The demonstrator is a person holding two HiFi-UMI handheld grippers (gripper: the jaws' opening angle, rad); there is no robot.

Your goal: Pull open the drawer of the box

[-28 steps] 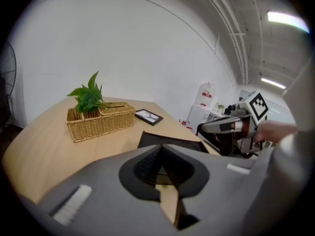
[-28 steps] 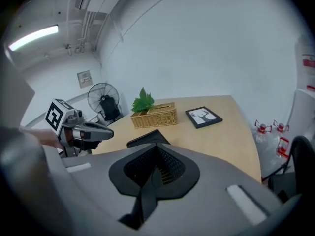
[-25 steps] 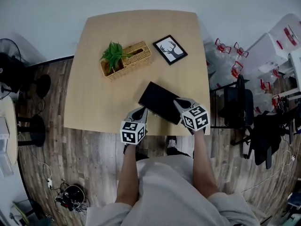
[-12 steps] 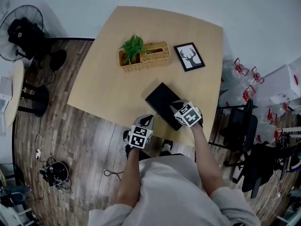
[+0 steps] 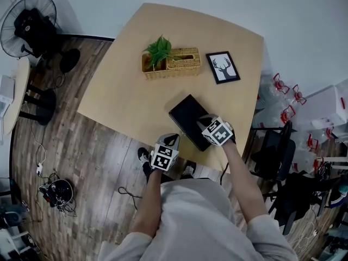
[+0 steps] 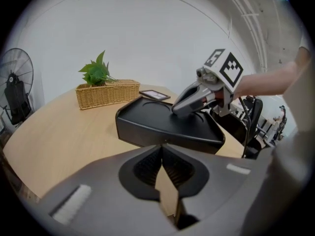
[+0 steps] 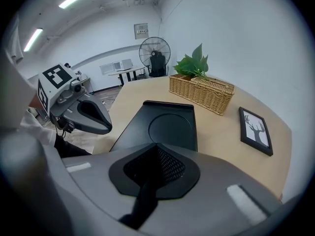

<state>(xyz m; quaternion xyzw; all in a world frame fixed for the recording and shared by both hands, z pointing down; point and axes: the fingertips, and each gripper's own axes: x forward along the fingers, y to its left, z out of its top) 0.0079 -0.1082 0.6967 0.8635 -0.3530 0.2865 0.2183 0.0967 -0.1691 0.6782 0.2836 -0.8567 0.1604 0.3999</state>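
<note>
While the right tongs (image 5: 206, 122) rest closed atop the black box (image 5: 185, 116), the left tongs (image 5: 170, 140) hover closed and empty, the box just ahead.

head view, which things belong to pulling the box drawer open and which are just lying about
For the job: black box, left gripper, right gripper with its tip on the box top.

Just lying about: wicker basket with a plant, framed deer picture, fan on the floor.

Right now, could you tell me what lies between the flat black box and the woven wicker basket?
Only bare wooden tabletop separates the black box from the wicker basket; the head view shows it.
</note>
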